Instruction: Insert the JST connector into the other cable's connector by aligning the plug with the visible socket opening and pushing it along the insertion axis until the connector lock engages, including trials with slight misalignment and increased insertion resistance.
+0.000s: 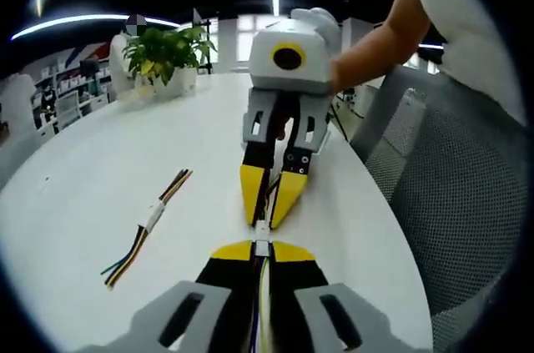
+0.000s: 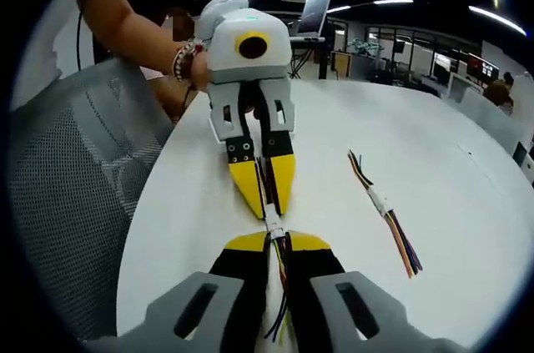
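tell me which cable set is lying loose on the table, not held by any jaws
The spare cable with the white joint at its middle, lying alone on the white table beside the two grippers. The other cables are clamped tip to tip between both sets of jaws.

White round table (image 1: 100, 161) carries one spare multicoloured cable bundle with a white joined connector (image 1: 148, 221), lying flat; potted plant (image 1: 167, 57) at far edge.

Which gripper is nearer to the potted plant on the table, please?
The right gripper. In the left gripper view it lies ahead of the left gripper, toward the potted plant standing beyond it; the left gripper is farther back. Each is shut on a cable.
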